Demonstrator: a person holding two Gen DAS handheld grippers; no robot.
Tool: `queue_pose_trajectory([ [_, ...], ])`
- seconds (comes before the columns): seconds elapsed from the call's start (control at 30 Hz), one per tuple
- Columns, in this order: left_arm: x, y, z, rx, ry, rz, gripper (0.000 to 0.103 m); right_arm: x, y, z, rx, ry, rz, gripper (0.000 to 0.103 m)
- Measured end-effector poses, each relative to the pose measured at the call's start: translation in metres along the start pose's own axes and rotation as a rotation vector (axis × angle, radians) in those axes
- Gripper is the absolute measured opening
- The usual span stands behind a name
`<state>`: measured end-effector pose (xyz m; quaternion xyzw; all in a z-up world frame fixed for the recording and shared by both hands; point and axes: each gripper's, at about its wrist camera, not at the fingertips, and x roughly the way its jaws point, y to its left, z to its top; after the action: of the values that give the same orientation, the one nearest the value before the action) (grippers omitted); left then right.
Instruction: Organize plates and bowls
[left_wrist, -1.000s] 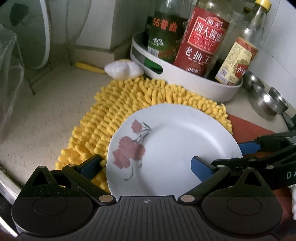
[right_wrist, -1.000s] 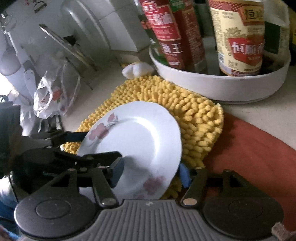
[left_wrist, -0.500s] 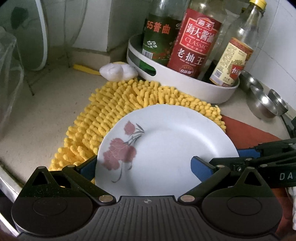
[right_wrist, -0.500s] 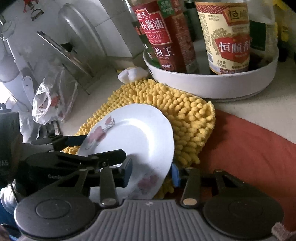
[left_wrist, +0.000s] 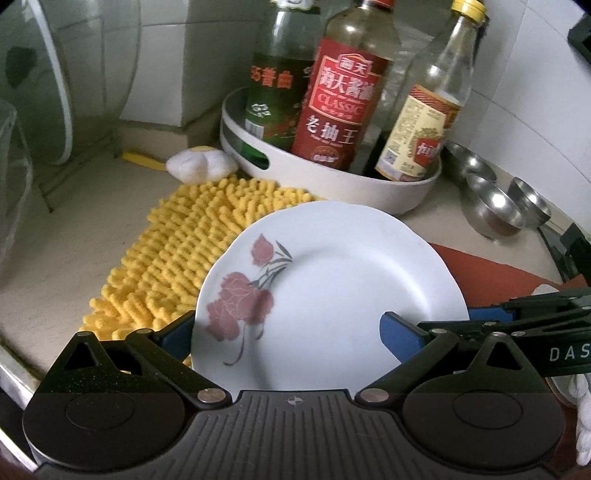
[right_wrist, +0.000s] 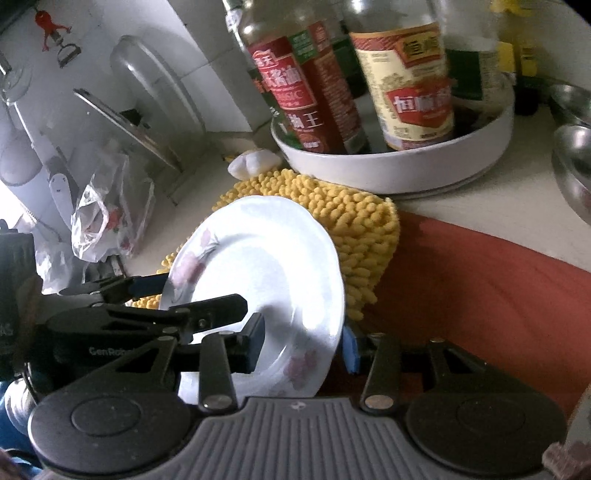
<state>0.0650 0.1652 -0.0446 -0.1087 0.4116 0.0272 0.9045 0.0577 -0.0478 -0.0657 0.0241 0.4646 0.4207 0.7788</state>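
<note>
A white plate with pink flowers (left_wrist: 332, 291) is held tilted above a yellow chenille mat (left_wrist: 192, 251). My left gripper (left_wrist: 288, 339) straddles its near edge, one blue pad under the rim and one on top. My right gripper (right_wrist: 303, 347) is shut on the plate's (right_wrist: 266, 273) other edge, one pad on each face. Each gripper shows in the other's view.
A white round tray (left_wrist: 332, 177) holds several sauce bottles behind the mat. Steel bowls (left_wrist: 495, 206) stand at the right. A red mat (right_wrist: 472, 280) lies under the right gripper. A glass lid (left_wrist: 40, 92) leans at the far left, a plastic bag (right_wrist: 107, 214) beside it.
The plate has been lifted off the yellow mat and tilted more, both grippers rising with it. More of the mat shows beyond the plate.
</note>
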Motion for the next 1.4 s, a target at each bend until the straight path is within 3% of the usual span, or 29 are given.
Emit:
queue_pose_trajectory([
  [0.63,-0.004,-0.053,-0.001,0.084,-0.010,0.021,0.102,-0.041,-0.025,-0.015,0.053,-0.096,0.007,0.041],
  [1.4,0.014,-0.130,-0.001,0.248,0.007,-0.104,0.102,-0.101,-0.075,-0.042,0.172,-0.184,-0.095,0.041],
])
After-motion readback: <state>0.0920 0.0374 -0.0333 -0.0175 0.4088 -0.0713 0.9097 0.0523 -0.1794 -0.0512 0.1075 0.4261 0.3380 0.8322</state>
